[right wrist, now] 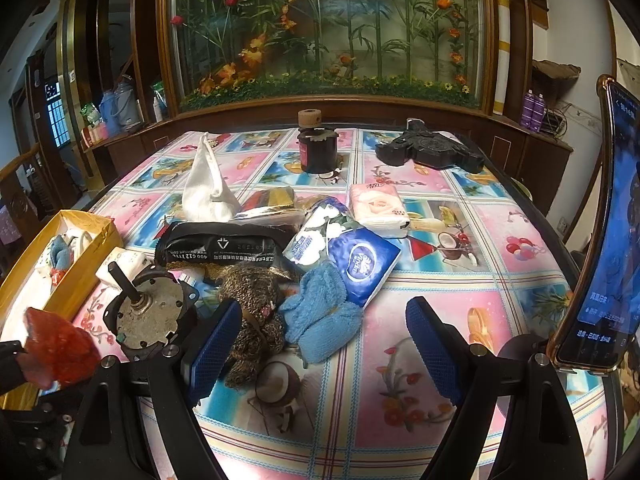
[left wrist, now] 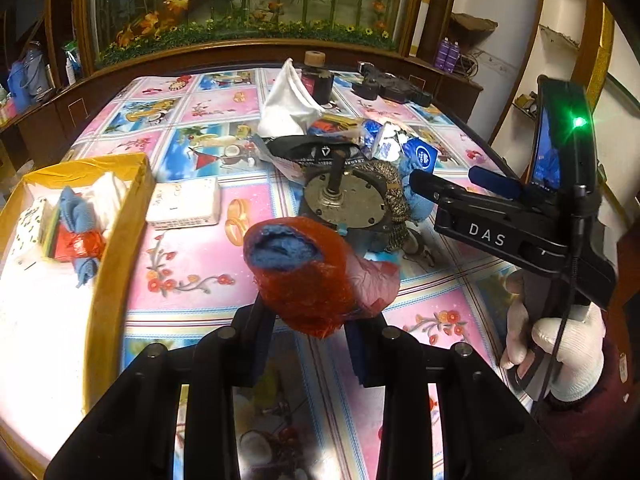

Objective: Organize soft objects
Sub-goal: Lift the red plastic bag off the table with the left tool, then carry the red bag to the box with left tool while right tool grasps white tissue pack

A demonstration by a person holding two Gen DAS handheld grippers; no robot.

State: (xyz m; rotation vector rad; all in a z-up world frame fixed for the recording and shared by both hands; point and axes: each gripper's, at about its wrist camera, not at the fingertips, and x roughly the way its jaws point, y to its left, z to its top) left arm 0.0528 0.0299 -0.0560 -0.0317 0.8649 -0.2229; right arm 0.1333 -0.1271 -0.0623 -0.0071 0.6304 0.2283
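Currently the left gripper (left wrist: 308, 320) fingers pinch the red-wrapped blue cloth (left wrist: 304, 268), which could slip short of the yellow box (left wrist: 116, 216), while the right gripper (right wrist: 324, 340) gapes empty.

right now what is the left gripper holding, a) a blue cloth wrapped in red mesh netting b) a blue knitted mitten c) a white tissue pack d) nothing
a: in the left wrist view the left gripper is shut on the blue cloth wrapped in red mesh netting, held above the flowered tablecloth, while the right gripper is open and empty.
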